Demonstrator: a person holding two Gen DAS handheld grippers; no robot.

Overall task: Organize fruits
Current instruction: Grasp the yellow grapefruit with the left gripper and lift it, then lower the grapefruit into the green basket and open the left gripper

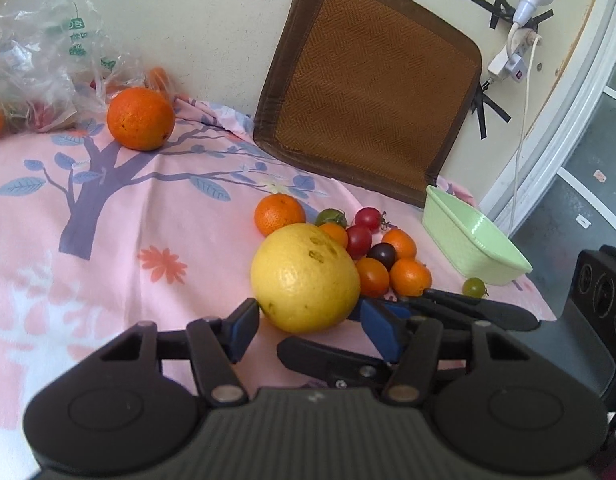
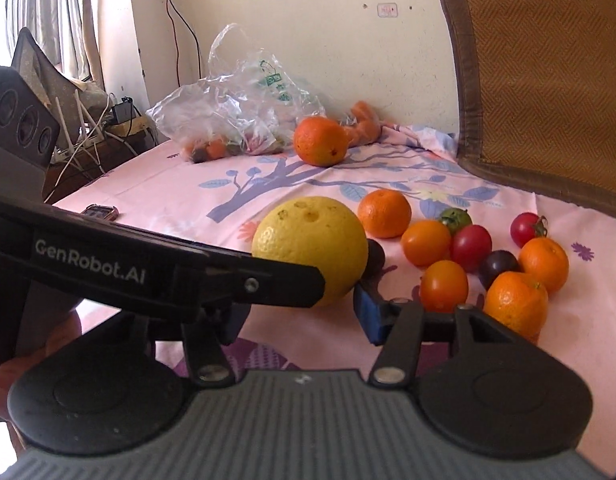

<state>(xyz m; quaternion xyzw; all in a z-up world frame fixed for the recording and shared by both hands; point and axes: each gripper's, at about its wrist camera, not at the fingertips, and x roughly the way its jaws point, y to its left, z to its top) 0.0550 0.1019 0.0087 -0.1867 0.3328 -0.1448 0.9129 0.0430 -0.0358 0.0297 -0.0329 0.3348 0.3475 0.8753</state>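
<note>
Left wrist view shows the left gripper (image 1: 308, 322) spread wide, its blue pads on either side of the big yellow citrus (image 1: 305, 278), which sits on the pink floral cloth (image 1: 108, 240); the left pad is at the fruit's lower edge, but whether either pad presses on it cannot be told. Just behind the yellow fruit lies a cluster of small oranges and cherry tomatoes (image 1: 371, 248), red, orange, dark purple and green. Only this view shows the pale green tub (image 1: 473, 248), standing on the cloth to the right of the cluster, with a lone green tomato (image 1: 474, 287) just in front of it. It also shows the bulb and plug taped to the wall (image 1: 523, 20). The right gripper's fingers (image 1: 467, 308) reach in from the right, low beside the yellow fruit.

The right wrist view shows the right gripper (image 2: 300, 312) parted as well, holding nothing; its left finger is hidden behind the left gripper's black arm (image 2: 148, 272), which crosses in front of the yellow citrus. This view alone shows the table's left edge, a small watch-like object (image 2: 101, 213) on the cloth, and the cables by the window (image 2: 100, 128). Both views show the large orange (image 2: 320, 141) far back near the crumpled plastic bag (image 2: 236, 112), and the woven brown mat (image 2: 547, 80) leaning against the wall.
</note>
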